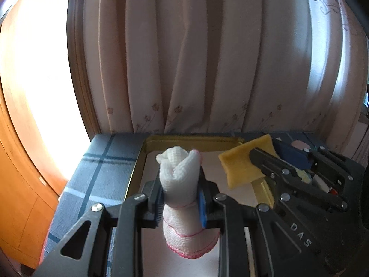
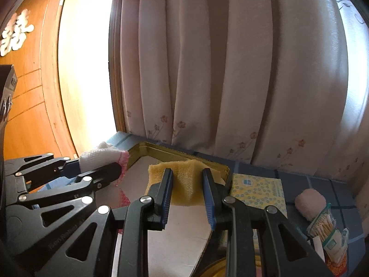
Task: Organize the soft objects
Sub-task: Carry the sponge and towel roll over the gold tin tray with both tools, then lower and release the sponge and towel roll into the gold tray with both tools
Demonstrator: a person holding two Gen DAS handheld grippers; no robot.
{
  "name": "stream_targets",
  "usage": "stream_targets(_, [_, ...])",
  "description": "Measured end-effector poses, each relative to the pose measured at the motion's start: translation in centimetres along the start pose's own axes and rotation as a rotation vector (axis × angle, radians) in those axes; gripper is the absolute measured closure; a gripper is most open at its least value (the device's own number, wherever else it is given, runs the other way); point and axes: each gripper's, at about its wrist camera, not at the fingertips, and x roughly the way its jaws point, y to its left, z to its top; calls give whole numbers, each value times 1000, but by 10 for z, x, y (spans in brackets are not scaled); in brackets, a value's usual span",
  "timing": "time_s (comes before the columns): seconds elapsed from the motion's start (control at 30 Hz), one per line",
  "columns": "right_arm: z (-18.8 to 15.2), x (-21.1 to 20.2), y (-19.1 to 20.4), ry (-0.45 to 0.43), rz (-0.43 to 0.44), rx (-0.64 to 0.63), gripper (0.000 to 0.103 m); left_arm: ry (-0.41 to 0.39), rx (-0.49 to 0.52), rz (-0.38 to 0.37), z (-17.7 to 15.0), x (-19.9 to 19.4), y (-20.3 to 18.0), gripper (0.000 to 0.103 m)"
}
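Observation:
My left gripper (image 1: 180,192) is shut on a white knitted glove with pink trim (image 1: 182,173), which stands up between the pads. It hangs over an open gold-rimmed box (image 1: 184,139) with a pale floor. To its right, my right gripper (image 1: 268,153) holds a yellow sponge cloth (image 1: 239,164). In the right wrist view that gripper (image 2: 187,177) is shut on the yellow cloth (image 2: 184,180), above the same box (image 2: 170,153). The left gripper (image 2: 116,166) and its glove (image 2: 101,155) show at the left there.
A pink curtain (image 1: 207,69) hangs right behind the blue checked tabletop (image 1: 101,161). Right of the box lie a yellow patterned packet (image 2: 258,189), a pink roll (image 2: 310,203) and a bag of cotton swabs (image 2: 322,226). A wooden door (image 1: 20,138) stands at the left.

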Motion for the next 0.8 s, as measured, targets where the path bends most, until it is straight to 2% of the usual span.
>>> stream_targets(0.43, [-1, 14, 6, 26, -14, -32, 75, 33, -7, 2, -2, 9, 5, 80])
stream_targets(0.8, [-5, 15, 9, 24, -12, -46, 75, 24, -6, 15, -2, 7, 4, 80])
